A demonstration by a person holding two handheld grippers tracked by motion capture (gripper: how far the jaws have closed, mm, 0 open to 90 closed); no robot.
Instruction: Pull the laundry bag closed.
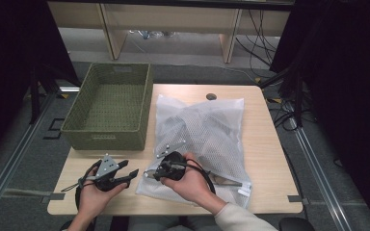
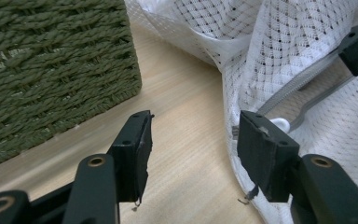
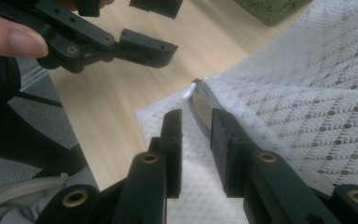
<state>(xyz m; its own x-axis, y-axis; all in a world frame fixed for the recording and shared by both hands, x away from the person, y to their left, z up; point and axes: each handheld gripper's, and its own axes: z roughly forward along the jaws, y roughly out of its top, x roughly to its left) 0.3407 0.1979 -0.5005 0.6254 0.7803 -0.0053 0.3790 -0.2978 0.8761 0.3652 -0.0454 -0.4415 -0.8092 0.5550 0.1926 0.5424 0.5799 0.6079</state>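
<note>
High view, one mesh bag, one basket, two grippers.

No writing, label, brand, number or sign can be read on anything here.

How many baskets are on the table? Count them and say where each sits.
1. The green woven basket sits at the table's far left corner, left of the white mesh bag. No others are visible.
</note>
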